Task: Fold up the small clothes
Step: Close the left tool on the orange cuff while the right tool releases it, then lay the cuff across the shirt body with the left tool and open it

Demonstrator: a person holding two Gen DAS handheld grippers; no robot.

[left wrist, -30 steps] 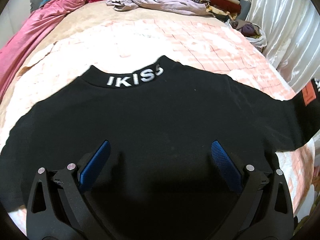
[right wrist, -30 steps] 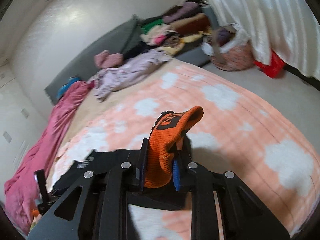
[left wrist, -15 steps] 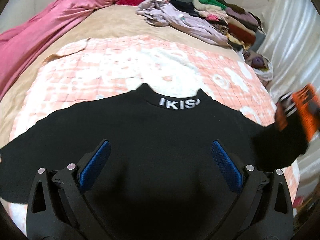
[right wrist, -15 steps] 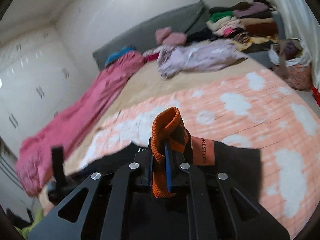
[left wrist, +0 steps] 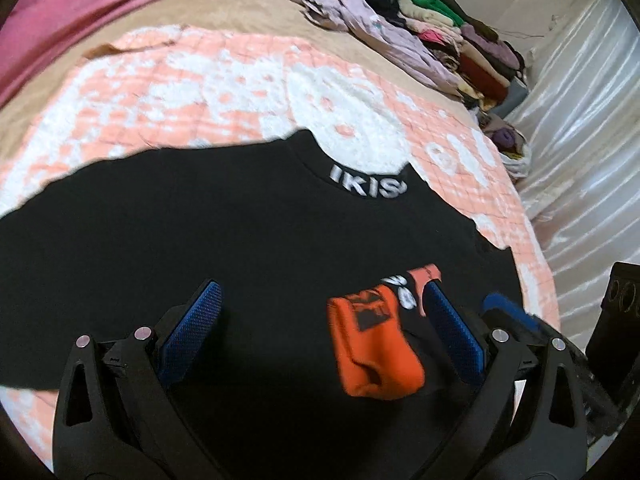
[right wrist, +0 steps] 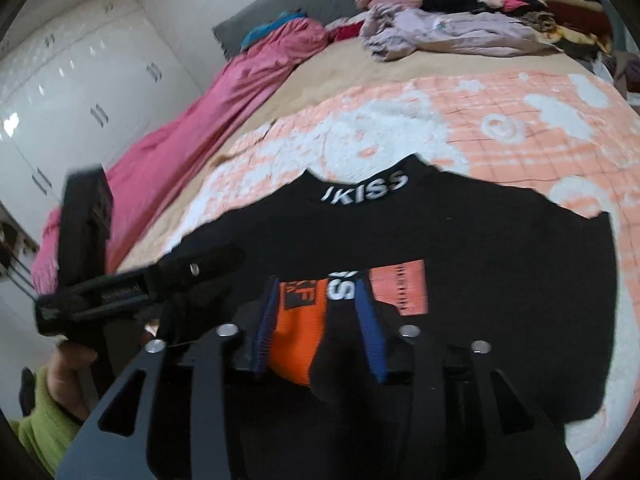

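Right sleeve (right wrist: pixel 298 332) already folded onto black top (left wrist: pixel 240 240), right gripper (right wrist: pixel 316 320) opening around it; left gripper (left wrist: pixel 320 332) spread, empty. Left sleeve still unfolded.

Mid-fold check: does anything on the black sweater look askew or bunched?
Yes. The orange cuff lies bunched and doubled on the black sweater body, not flat. The right gripper jaws are opening with the cuff between them. The left gripper is open.

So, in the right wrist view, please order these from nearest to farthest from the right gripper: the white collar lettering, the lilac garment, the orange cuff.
1. orange cuff, between its opening jaws
2. white collar lettering, straight ahead
3. lilac garment, far end of the bed
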